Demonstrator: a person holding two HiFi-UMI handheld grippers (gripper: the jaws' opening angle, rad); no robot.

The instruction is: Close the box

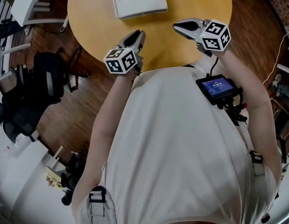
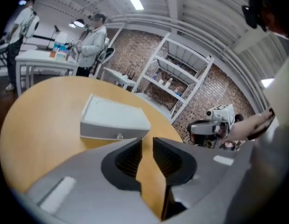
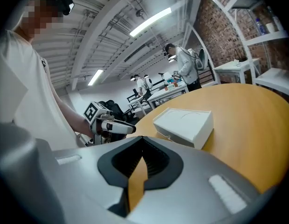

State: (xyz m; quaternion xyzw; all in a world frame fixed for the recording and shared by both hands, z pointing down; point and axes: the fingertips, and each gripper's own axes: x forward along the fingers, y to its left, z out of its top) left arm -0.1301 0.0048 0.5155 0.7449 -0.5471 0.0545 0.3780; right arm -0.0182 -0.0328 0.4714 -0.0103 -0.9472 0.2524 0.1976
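Observation:
A white box [image 1: 139, 1] lies flat on the round wooden table [image 1: 88, 13] with its lid down; a small latch shows on its front in the left gripper view. My left gripper [image 1: 141, 34] hovers over the table's near edge, left of the box and short of it; its jaws stand apart with only the tabletop showing between them [image 2: 147, 141]. My right gripper [image 1: 176, 26] is held at the near right of the box, its tips meeting with nothing in them [image 3: 142, 138]. The box [image 2: 114, 118] [image 3: 184, 123] lies ahead of both grippers, touched by neither.
A black office chair [image 1: 46, 76] stands on the wooden floor left of the table. White shelving [image 2: 175, 78] lines a brick wall beyond the table. A person [image 2: 91, 41] stands at a white desk in the background. A small screen device [image 1: 214, 87] hangs on my chest.

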